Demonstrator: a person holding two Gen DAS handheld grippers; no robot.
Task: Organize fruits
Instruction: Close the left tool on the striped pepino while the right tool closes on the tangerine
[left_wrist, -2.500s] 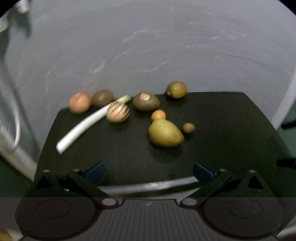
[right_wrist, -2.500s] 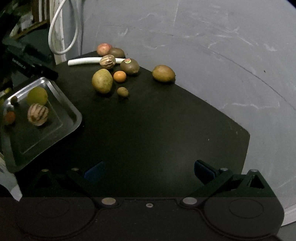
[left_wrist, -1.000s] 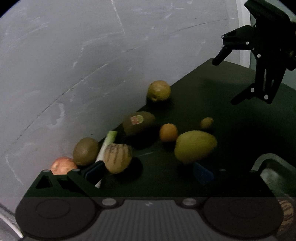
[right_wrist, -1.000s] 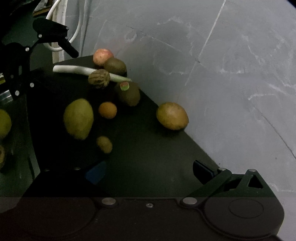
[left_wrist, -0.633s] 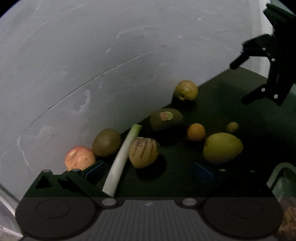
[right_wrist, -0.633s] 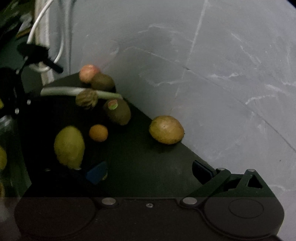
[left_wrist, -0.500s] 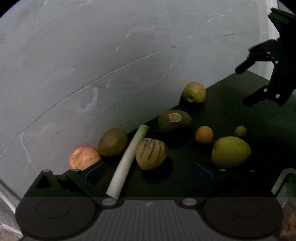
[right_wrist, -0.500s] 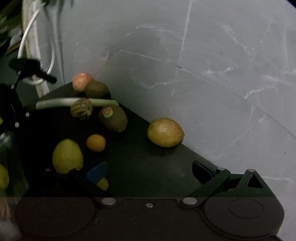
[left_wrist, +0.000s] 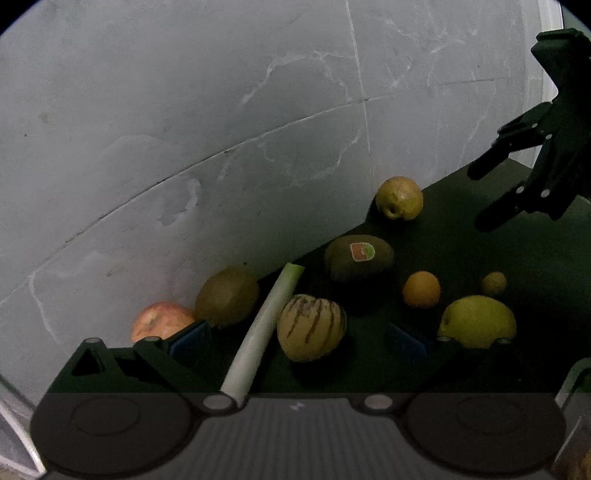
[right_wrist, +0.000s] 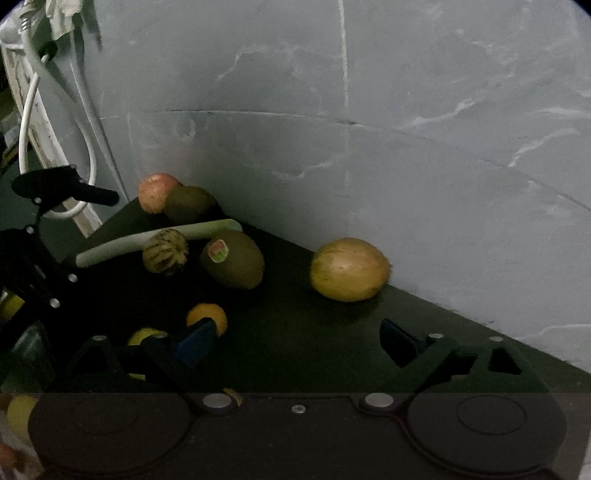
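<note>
Both tongs, left tongs and right tongs, are spread wide, right ones just narrowing, nothing between; fruits sit loose on the worktop.

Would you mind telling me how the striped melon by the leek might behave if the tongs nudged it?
The striped melon looks rounded, so it would probably roll. The leek lying alongside might stop it that way. Its skin seems smooth, perhaps slippery.

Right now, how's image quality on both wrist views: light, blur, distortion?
Left wrist view: dim, low contrast, dark tabletop swallows shadows; fisheye bends the wall seams; striped fruit fairly sharp. Right wrist view: equally dim, slight motion smear on the leek and the yellow-brown fruit; black corners from the lens; no glare in either.
</note>
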